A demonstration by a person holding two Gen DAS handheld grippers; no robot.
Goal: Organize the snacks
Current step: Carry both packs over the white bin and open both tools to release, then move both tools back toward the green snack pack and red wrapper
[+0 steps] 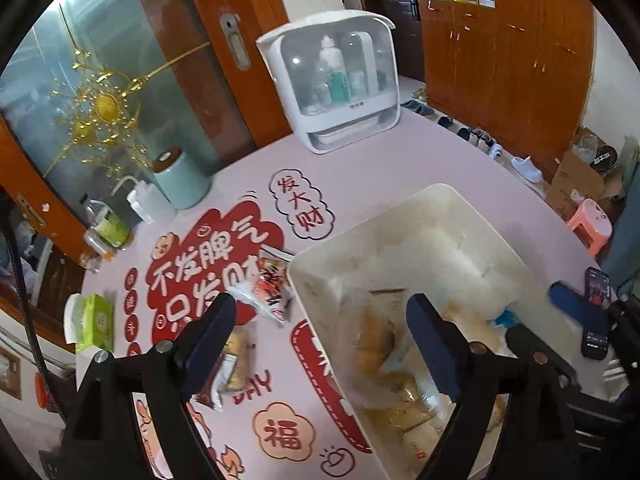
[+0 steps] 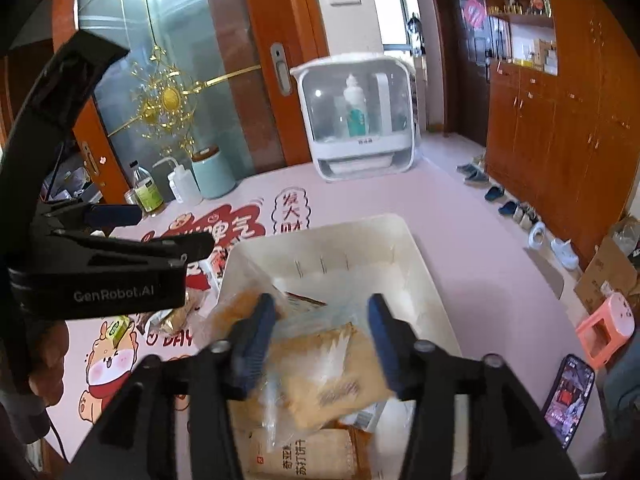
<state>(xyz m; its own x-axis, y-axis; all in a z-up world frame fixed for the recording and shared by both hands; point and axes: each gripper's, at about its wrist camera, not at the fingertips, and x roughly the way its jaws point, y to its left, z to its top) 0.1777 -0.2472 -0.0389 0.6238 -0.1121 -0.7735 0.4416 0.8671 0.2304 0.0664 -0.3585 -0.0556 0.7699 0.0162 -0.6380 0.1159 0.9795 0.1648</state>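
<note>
A white bin (image 1: 440, 208) stands on the pink printed tablecloth (image 1: 380, 168), with several tan snack packets (image 1: 380, 352) lying inside. My left gripper (image 1: 320, 312) is open and straddles the bin's left wall, one finger over the table and one over the bin. A red-and-white packet (image 1: 272, 284) and two more packets (image 1: 236, 364) lie on the cloth left of the bin. My right gripper (image 2: 320, 312) hangs open above the bin (image 2: 400, 232). A blurred tan packet (image 2: 332, 368) lies loose below its jaws, over a labelled cracker packet (image 2: 296, 456). The left gripper (image 2: 160, 228) shows at the left.
At the table's far side stand a white cabinet with bottles (image 1: 332, 80), a teal canister (image 1: 182, 182), a squeeze bottle (image 1: 148, 200) and a green-labelled bottle (image 1: 108, 228). A green tissue box (image 1: 94, 322) sits left. A phone (image 2: 570, 396) lies right of the bin. A pink stool (image 2: 608, 328) is on the floor.
</note>
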